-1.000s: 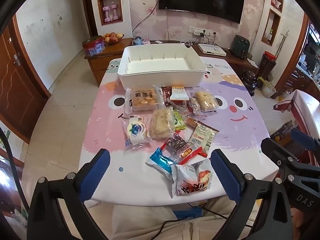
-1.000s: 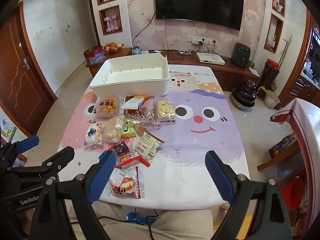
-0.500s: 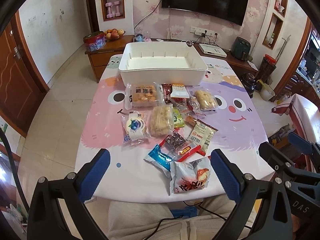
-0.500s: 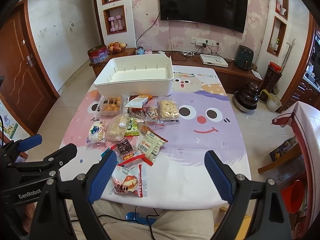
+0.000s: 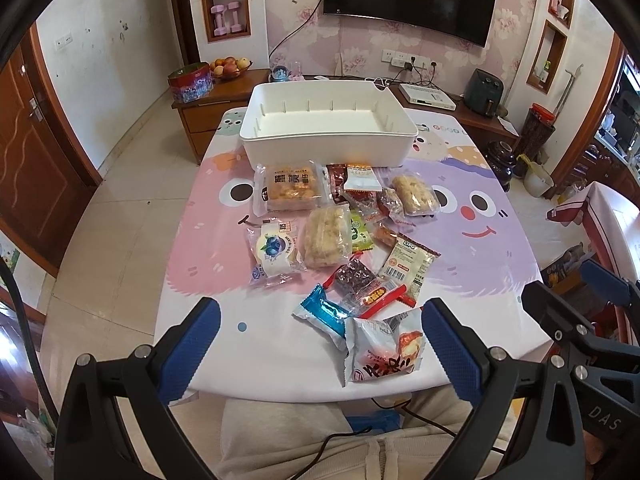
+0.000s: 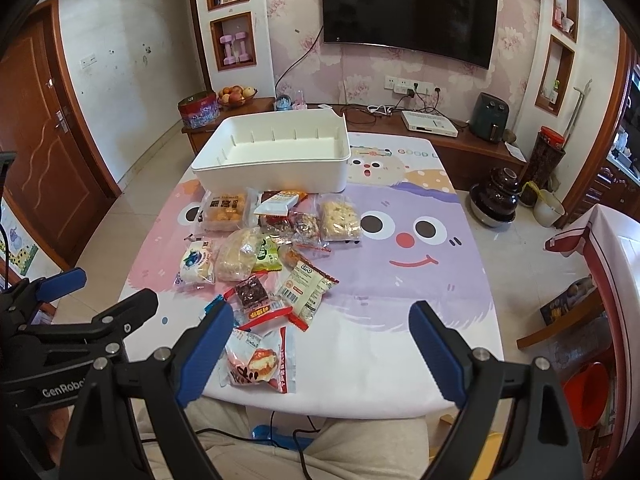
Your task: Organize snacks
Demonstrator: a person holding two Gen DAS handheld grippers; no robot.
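Both spread wide and empty: left gripper (image 5: 320,344), right gripper (image 6: 322,340). Could drag the overlapping blue foil packet (image 5: 326,312) along when pinching the near white crinkly pastry bag (image 5: 384,354).

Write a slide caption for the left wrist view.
Open left tongs above scattered snack packets, empty white bin beyond.
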